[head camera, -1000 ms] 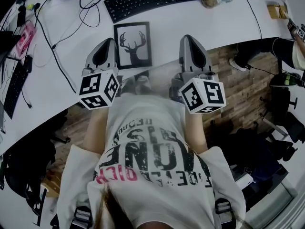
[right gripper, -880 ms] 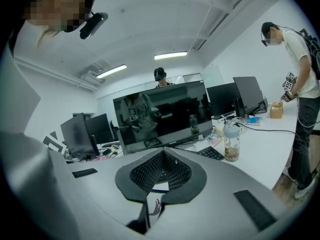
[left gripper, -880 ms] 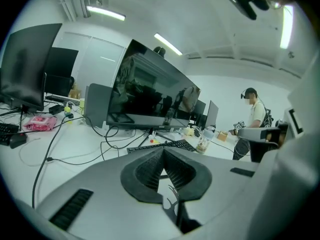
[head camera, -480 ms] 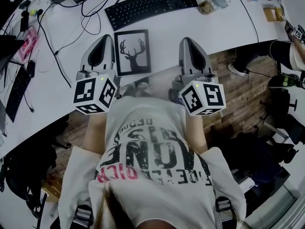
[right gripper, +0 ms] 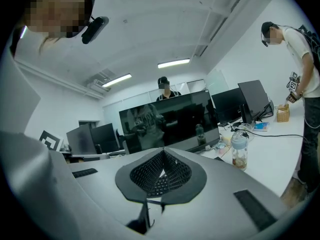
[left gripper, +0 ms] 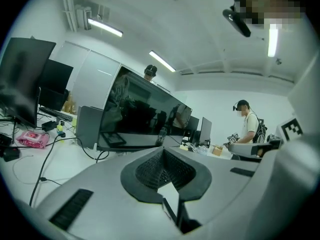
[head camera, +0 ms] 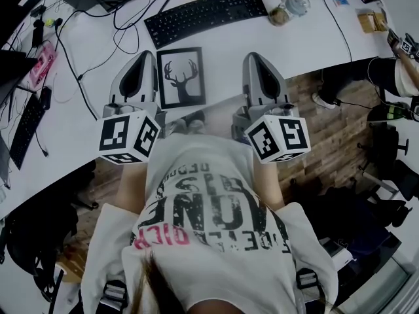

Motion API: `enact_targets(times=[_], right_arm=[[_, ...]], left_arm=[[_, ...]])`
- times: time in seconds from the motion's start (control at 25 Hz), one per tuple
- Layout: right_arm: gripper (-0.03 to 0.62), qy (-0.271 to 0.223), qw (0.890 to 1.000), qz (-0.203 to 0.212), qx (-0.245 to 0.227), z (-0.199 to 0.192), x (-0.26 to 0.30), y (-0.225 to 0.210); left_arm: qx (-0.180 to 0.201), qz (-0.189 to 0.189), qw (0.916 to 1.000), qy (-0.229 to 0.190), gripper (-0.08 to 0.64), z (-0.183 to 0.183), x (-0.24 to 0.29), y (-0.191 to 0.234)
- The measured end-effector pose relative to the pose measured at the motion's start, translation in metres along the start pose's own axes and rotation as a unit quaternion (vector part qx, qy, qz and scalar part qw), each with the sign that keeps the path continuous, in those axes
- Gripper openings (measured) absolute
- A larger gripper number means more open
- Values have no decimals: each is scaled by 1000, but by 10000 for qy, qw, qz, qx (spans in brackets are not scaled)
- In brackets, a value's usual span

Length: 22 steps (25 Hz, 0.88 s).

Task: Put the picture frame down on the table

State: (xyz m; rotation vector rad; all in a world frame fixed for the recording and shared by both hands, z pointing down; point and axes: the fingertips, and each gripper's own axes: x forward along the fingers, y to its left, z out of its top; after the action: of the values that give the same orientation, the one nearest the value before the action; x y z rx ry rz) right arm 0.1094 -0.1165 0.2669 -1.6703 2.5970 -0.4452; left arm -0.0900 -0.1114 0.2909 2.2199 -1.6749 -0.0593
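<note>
The picture frame (head camera: pixel 181 77) lies flat on the white table (head camera: pixel 314 38), face up, close to the table's near edge. It is an upright rectangle with a thin black border. Inside is a white sheet with a black silhouette of a deer's head, the antlers spread toward 12 o'clock and the neck running down to the lower border. Nothing rests on it and neither of my grippers touches it.

In the head view the frame sits between my two grippers. My left gripper (head camera: pixel 145 57) is at its 9 o'clock, just beside the left border. My right gripper (head camera: pixel 256 57) is at its 3 o'clock, farther off, with bare tabletop between them. Both grippers point toward 12 o'clock, and their marker cubes are at the 6 o'clock end, over my shirt.

In the left gripper view, my left gripper (left gripper: pixel 162 151) has its jaws closed: the ribbed pads meet at the tip and hold nothing. A narrow pale wedge shows lower down between them. In the right gripper view, my right gripper (right gripper: pixel 162 153) is the same, pads pressed together and empty.

A black keyboard (head camera: pixel 206 8) lies at the frame's 12 o'clock, well apart from it. A clear bottle (head camera: pixel 291 6) lies at about 1 o'clock beyond the keyboard's right end. Black cables (head camera: pixel 85 57) trail across the table at the frame's 9 to 10 o'clock, and a pink object (head camera: pixel 40 56) lies past them near the left edge.
</note>
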Motion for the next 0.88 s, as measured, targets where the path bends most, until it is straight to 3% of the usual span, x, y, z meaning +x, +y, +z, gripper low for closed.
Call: enact_targets(times=[0.48,0.88], right_arm=[[-1,-203,9994,246,-91,13,-25,7],[-2,-204,9993,301,-122,13,-47,2]], left_arm=[[188,-107,9992,-340,2,11,-19,-28],[129,-123,9988,-448,2,7,-36,-44]])
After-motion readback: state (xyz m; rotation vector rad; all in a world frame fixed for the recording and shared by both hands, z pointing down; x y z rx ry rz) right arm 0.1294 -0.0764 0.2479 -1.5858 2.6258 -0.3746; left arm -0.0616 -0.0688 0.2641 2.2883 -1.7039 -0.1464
